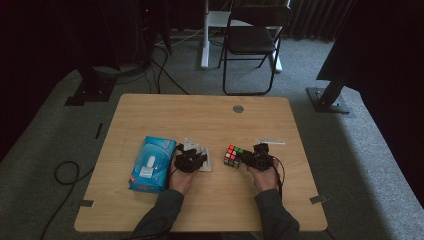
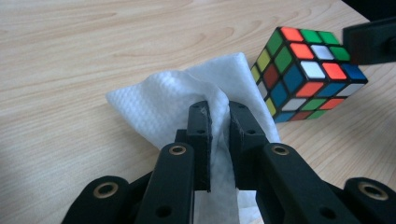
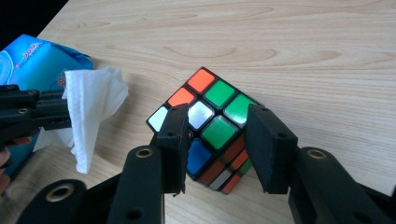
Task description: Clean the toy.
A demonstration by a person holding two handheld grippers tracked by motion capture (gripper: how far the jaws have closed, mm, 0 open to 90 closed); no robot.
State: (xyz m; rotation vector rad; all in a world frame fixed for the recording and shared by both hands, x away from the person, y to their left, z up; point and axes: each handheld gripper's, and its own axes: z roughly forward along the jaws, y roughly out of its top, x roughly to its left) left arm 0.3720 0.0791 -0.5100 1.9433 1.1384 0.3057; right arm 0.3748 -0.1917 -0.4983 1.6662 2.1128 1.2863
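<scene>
Since the cube [image 3: 205, 128] is rigid and smooth-faced, it should handle best taken squarely across two opposite faces. It sits on the table [image 1: 150, 107], between the right gripper [image 3: 219, 149]'s parted jaws, which stand narrowly open around it. The left gripper [image 2: 219, 140] pinches a soft, limp wipe [image 2: 173, 100] just beside it.

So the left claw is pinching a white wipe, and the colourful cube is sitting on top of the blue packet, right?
Not quite. The left claw does pinch the white wipe, but the cube sits on the bare table, apart from the blue packet, with the right claw around it. The high view shows it.
</scene>
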